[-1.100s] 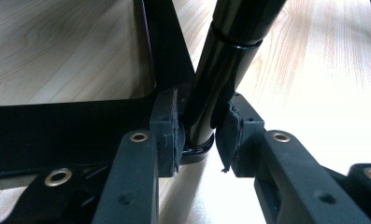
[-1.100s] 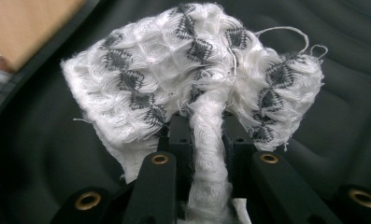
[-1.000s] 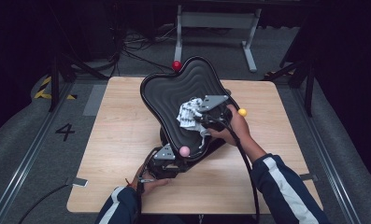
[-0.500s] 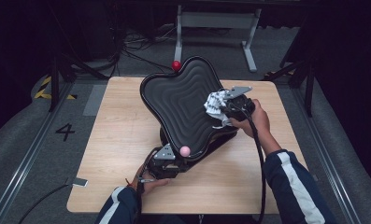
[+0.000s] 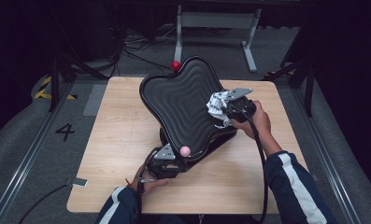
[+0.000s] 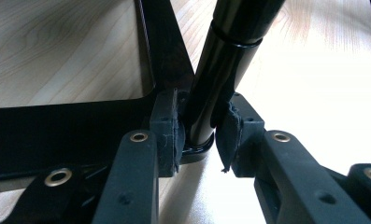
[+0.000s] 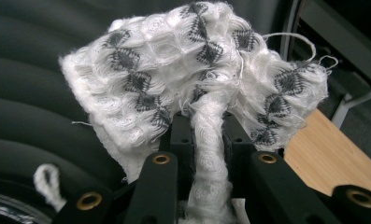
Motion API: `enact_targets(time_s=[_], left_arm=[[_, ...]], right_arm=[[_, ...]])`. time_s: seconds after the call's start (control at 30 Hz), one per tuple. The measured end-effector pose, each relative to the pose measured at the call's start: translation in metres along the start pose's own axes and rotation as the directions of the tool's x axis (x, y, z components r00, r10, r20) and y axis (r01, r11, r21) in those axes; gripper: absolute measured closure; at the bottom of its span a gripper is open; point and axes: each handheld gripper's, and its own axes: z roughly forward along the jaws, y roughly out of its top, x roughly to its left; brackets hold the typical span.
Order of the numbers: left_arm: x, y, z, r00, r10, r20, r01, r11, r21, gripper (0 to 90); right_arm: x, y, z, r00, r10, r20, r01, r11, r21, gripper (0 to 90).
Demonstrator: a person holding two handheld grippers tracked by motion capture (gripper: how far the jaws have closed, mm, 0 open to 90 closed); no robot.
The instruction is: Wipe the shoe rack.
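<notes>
Black wavy-ribbed seat (image 5: 183, 105) tilted on edge over wooden table (image 5: 122, 135), propped on its black base.

Left gripper (image 5: 167, 161) placed at lower end of seat, beside pink ball (image 5: 185, 150). Jaws clenched on black support post (image 6: 220, 70); pads (image 6: 167, 128) pressed against both sides of post.

Right gripper (image 5: 230, 109) positioned at right edge of seat. Jaws clamped on white-and-grey knitted cloth (image 7: 197, 74); cloth bunched, pressed against ribbed surface.

Red ball (image 5: 175, 66) seen behind top of seat.

Overhead light falls evenly on the tabletop (image 5: 127, 140); surroundings are dark from 9 to 3 o'clock. Left gripper view shows overexposed glare at 3 o'clock. Foreground jaws are soft.
</notes>
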Motion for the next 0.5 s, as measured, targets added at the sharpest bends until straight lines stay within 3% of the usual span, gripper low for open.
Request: enact_targets(time_s=[0.2, 0.5], left_arm=[[0.0, 0.0, 0.0, 1.0, -0.001, -0.002, 0.001, 1.0, -0.004, 69.1], [0.0, 0.0, 0.0, 1.0, 0.002, -0.006, -0.002, 1.0, 0.001, 69.1]], right_arm=[[0.019, 0.004, -0.004, 0.9975, -0.048, -0.051, 0.047, 0.999, -0.027, 78.8], [0.057, 0.013, -0.01, 0.9838, -0.115, -0.137, 0.103, 0.99, -0.093, 78.7]])
